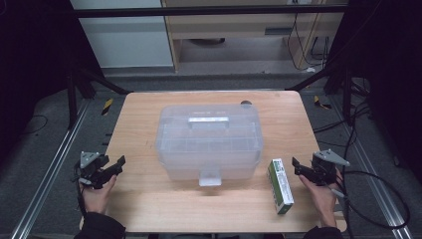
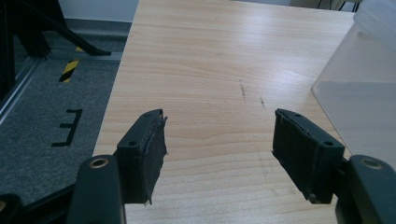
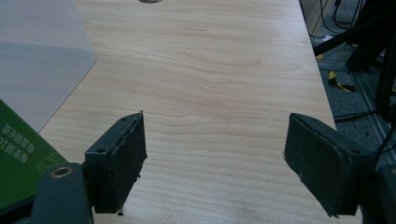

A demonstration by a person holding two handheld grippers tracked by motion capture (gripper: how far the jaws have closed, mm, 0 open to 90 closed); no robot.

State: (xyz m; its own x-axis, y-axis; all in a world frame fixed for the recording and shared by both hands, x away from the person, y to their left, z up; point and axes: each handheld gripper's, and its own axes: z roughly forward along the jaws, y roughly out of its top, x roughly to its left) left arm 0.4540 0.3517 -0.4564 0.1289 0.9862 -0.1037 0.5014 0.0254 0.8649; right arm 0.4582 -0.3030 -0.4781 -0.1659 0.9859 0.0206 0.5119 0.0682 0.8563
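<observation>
I hold my left gripper [image 1: 118, 163] at the left edge of the table [image 1: 149, 199], towards the near corner, its jaws spread wide with nothing between them; in the left gripper view [image 2: 219, 135] only bare wood lies between the pads. My right gripper [image 1: 296, 164] sits at the right edge, towards the near right corner, and its jaws stand wide apart too, over bare table in the right gripper view [image 3: 215, 149].

The green carton [image 1: 279, 185] lies flat near the near right corner, its long side running from front to back, just beside my right gripper and on its inner side; its green corner shows at the lower left of the right gripper view [image 3: 21, 158]. The clear plastic box [image 1: 209, 142] stands in the middle of the table, lid on, handle on top, a latch tab at its near side. The carton is near the box's near right corner; whether they touch I cannot quite tell, though they look apart. A small dark round thing [image 1: 246, 103] lies near the far edge, behind the box.
</observation>
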